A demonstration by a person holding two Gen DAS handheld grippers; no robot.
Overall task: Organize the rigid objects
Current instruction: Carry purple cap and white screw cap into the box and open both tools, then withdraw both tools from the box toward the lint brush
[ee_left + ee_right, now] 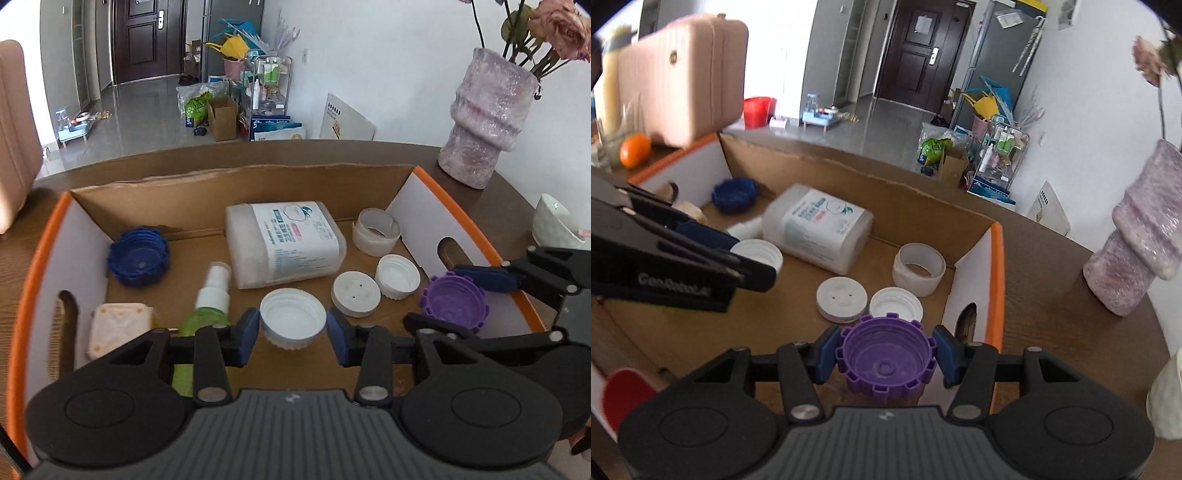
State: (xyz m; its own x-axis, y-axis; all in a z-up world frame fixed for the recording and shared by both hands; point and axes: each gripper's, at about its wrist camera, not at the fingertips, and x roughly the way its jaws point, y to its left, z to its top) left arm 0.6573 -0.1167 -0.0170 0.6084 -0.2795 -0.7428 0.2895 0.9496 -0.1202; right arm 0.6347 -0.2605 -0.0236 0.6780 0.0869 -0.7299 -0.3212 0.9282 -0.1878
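Both wrist cameras look steeply down, close over the cardboard box (207, 192), sharing its interior.

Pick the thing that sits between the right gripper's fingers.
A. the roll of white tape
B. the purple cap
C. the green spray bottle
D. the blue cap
B: in the right wrist view the purple cap sits between the blue pads of the right gripper, over the near right corner of the cardboard box; whether the pads press on it I cannot tell.

white ribbed plastic cap (292, 322): open side up, between left claw (291, 332) pads, over box.
purple notched plastic cap (886, 360): open side up, clamped in right claw (886, 356).
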